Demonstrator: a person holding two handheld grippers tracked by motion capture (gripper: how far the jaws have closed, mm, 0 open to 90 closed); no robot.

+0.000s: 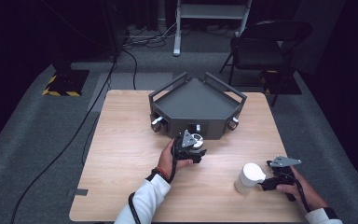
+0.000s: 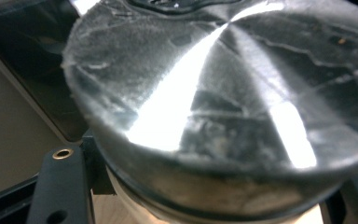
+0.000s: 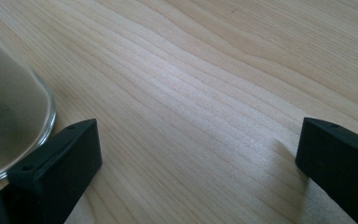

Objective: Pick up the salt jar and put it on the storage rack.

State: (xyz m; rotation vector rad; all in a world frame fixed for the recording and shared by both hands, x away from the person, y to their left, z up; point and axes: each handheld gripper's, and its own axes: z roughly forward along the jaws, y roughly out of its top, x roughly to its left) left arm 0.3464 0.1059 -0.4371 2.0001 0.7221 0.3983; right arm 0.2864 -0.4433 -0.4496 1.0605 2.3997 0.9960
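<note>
The left gripper (image 1: 196,148) is holding a small round metal-topped container (image 1: 196,139) just in front of the dark grey angular tray (image 1: 193,95) at the far middle of the tabletop (image 1: 126,140). In the left gripper view the shiny brushed metal lid (image 2: 223,84) is sitting very close to the camera, with a pale body beneath it, and one black finger (image 2: 60,186) is pressing against its side; the fingers are clamping narrow on the container. Whether it is resting on the tabletop or hanging clear of it cannot be told.

The right gripper (image 1: 263,184) is resting low at the near right of the tabletop, just beside a white cylindrical jar (image 1: 249,177). In the right gripper view its fingers (image 3: 56,163) are standing wide apart with bare wood between them; the clear-rimmed jar (image 3: 9,126) is sitting outside the gap, against one finger, and is not gripped.

Judged progress: the grasp on the metal-topped container is complete, and the transfer is under way. The tray floor is appearing bare, so placement, if the tray is the destination, is remaining. The white jar is remaining untouched by any grip; the right fingers are needing to be brought around it before it is handled
</note>
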